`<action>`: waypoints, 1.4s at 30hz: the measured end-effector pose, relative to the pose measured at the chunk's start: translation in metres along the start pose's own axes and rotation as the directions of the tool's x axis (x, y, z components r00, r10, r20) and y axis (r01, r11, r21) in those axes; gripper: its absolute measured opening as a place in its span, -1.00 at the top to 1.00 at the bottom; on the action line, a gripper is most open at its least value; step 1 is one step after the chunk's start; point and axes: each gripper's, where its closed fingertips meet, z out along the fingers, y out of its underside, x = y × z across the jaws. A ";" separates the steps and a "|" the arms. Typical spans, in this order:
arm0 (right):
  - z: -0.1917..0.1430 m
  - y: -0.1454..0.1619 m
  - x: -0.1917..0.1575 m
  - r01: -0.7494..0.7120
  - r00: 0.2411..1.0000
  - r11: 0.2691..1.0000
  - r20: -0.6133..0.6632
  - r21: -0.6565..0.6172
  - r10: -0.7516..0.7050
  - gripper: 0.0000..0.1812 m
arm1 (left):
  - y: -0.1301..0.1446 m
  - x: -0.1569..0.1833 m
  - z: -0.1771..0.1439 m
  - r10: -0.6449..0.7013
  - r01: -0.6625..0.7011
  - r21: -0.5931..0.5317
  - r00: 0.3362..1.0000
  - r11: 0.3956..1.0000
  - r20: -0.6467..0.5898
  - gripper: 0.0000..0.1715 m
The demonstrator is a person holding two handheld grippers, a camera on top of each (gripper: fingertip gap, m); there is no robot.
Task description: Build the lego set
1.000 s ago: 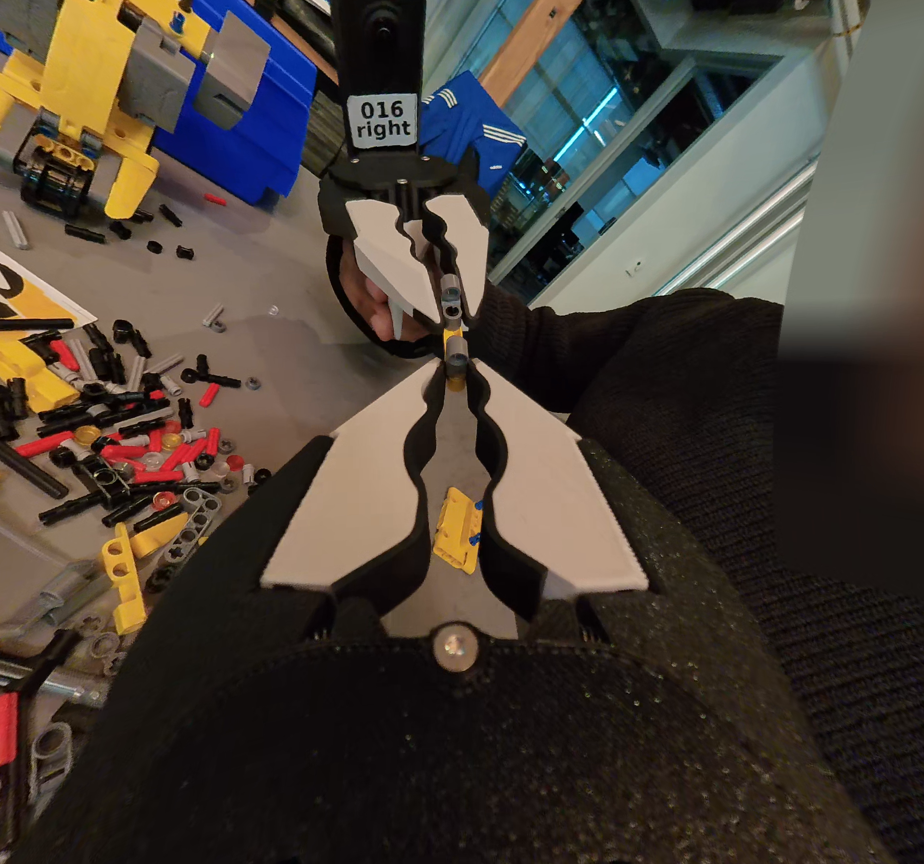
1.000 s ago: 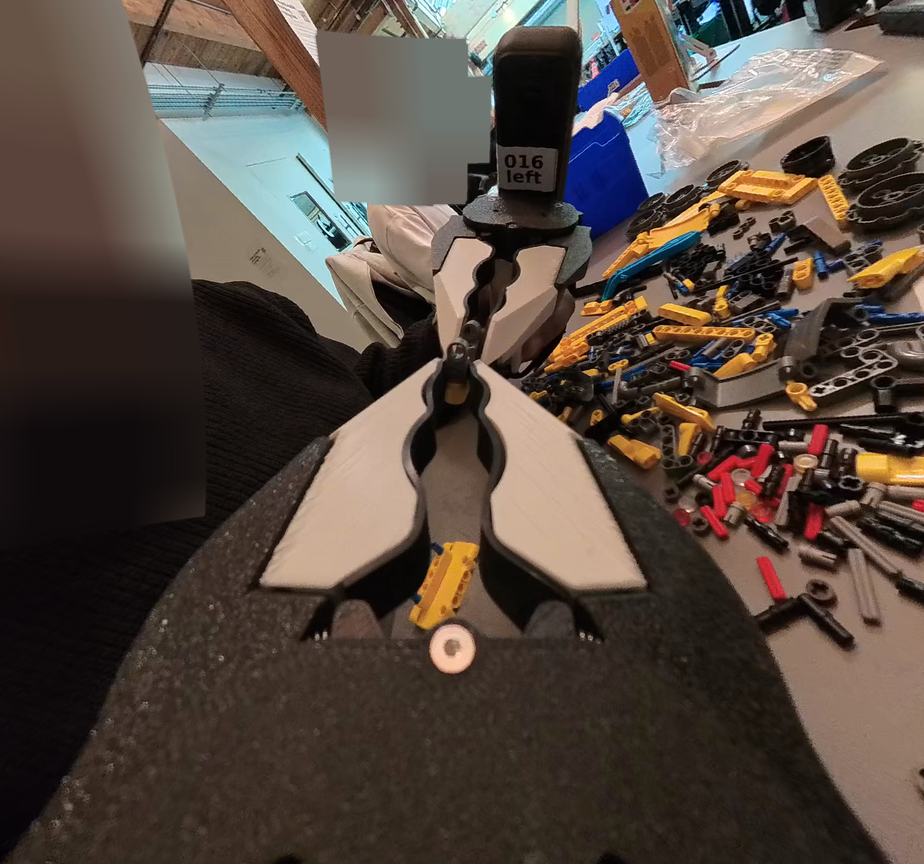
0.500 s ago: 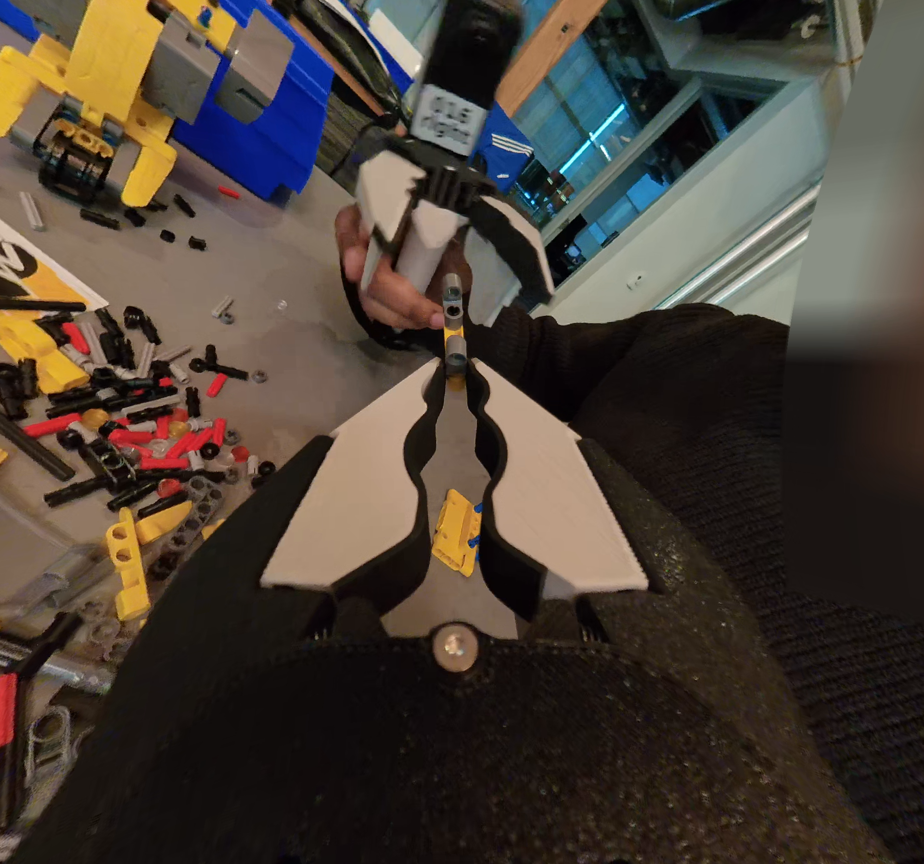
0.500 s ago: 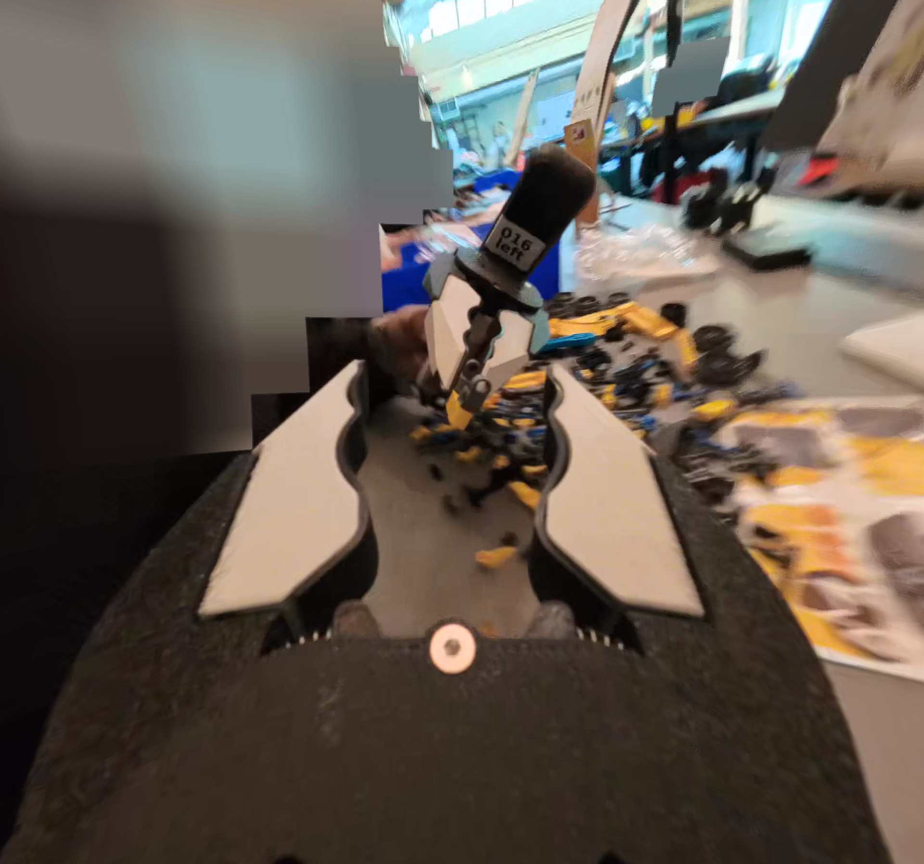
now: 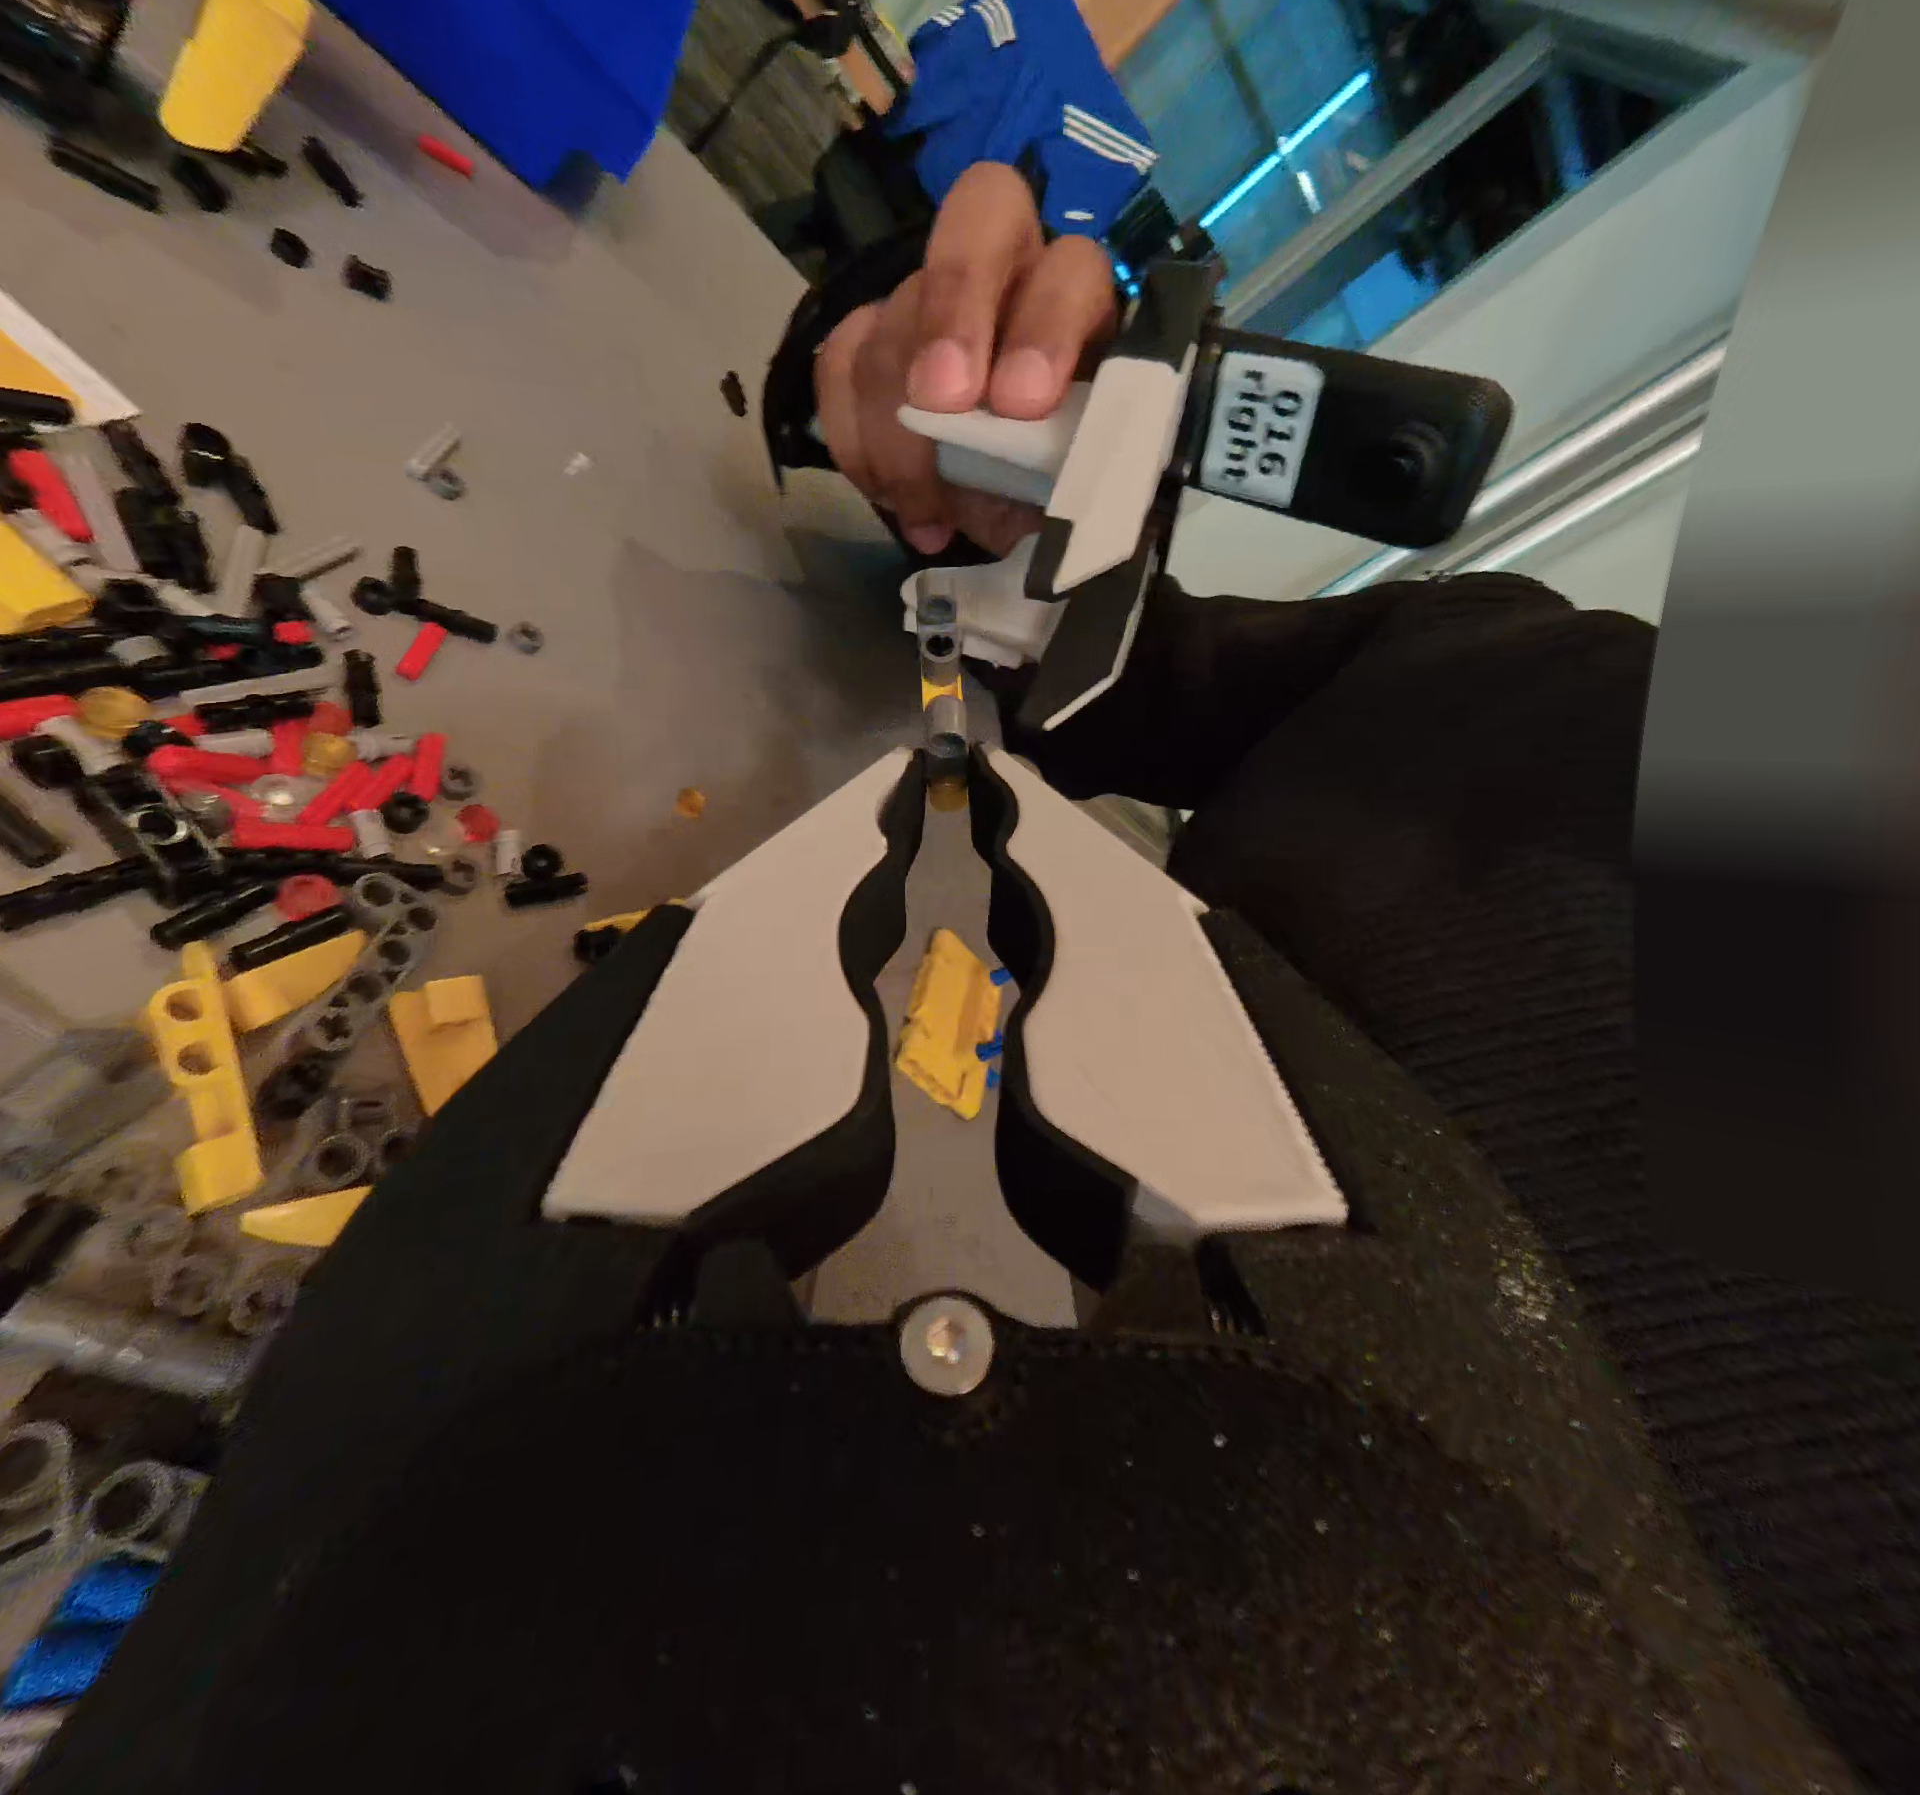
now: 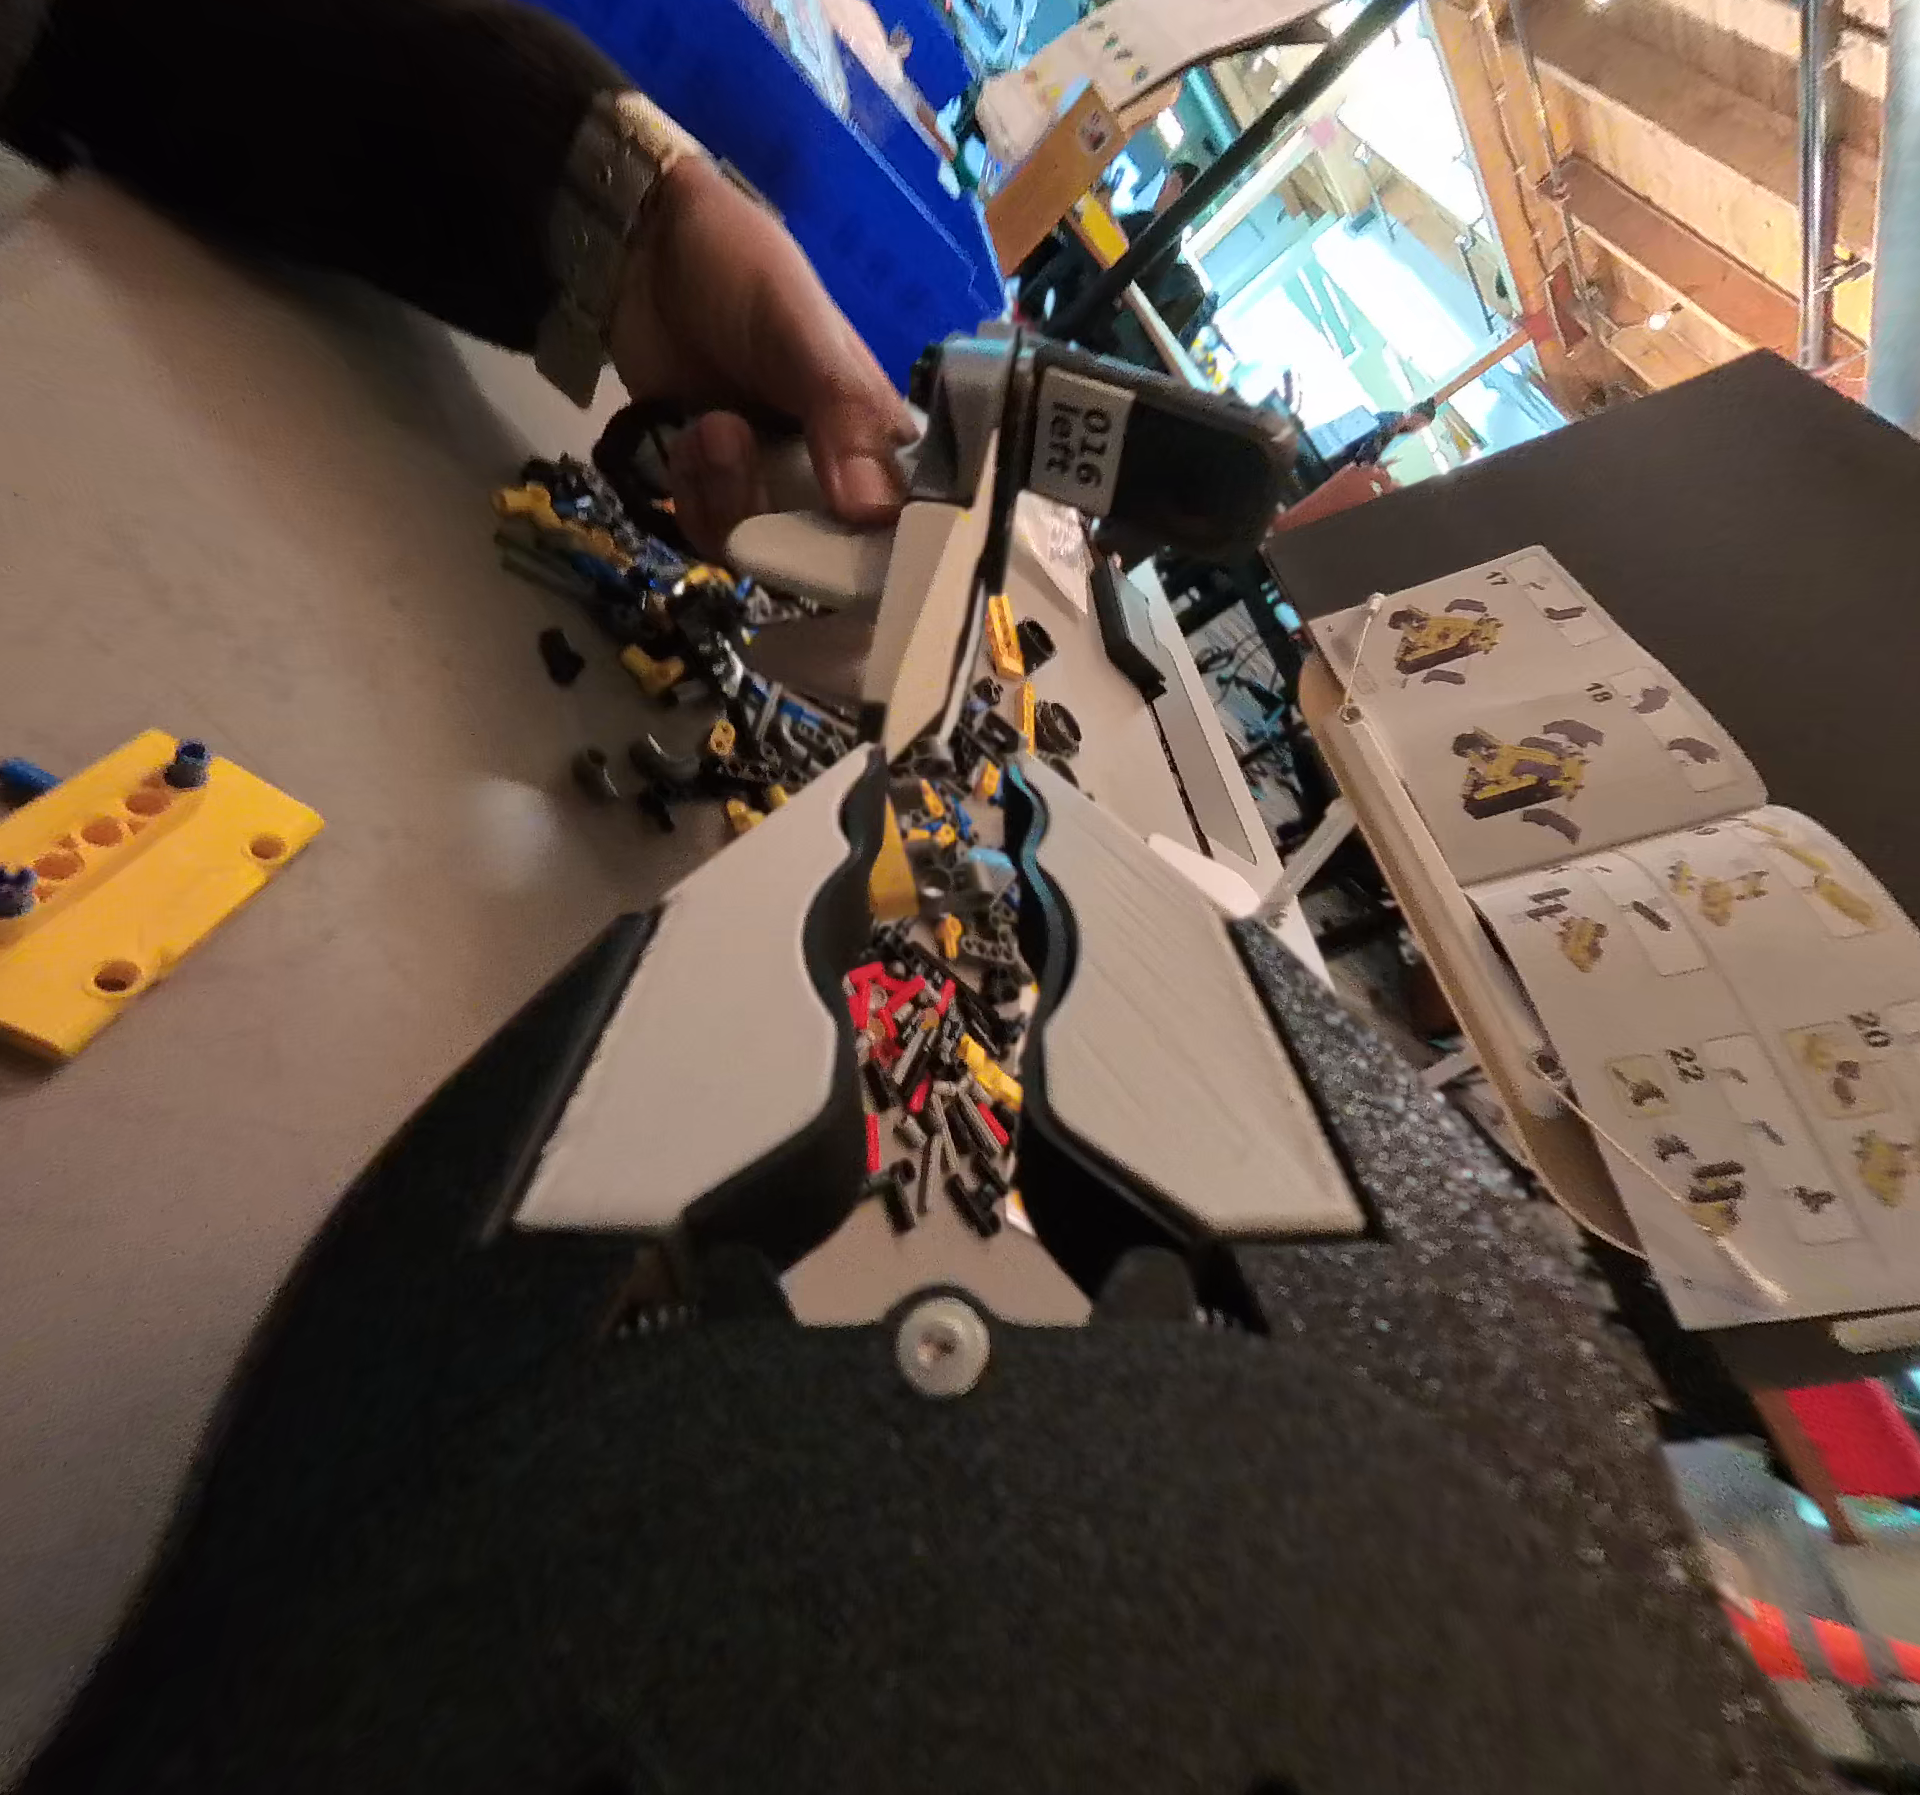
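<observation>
My left gripper (image 5: pixel 943 760) is shut on a small assembly (image 5: pixel 938 680): two grey connectors on a short yellow axle, sticking out past the tips. My right gripper (image 6: pixel 945 769) is a little open with nothing between its tips. In the left wrist view it (image 5: pixel 1029 633) lies rolled on its side in a hand, just right of the assembly and apart from it. In the right wrist view the left gripper (image 6: pixel 902 727) is close ahead, held by a hand. A yellow plate with blue pins (image 6: pixel 135 883) lies on the grey table (image 6: pixel 312 550); it also shows between the left gripper's fingers (image 5: pixel 945 1028).
A pile of small black, red, grey and yellow parts (image 5: pixel 208 758) covers the table to the left of the left gripper. A blue bin (image 5: pixel 499 10) stands behind it. An open instruction booklet (image 6: pixel 1610 914) stands at the right. A black sleeve (image 5: pixel 1403 862) is close by. The tips of both grippers are at nearly the same place.
My right gripper let go of the assembly, opened, pulled away and rolled onto its side, then partly closed. My left gripper still holds the assembly and has tilted lower over the table.
</observation>
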 end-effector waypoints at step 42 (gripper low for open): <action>0.015 0.023 0.006 0.057 0.991 0.983 -0.109 -0.173 -0.077 0.63 | -0.011 -0.028 -0.010 0.059 -0.074 0.055 0.971 0.996 0.230 0.94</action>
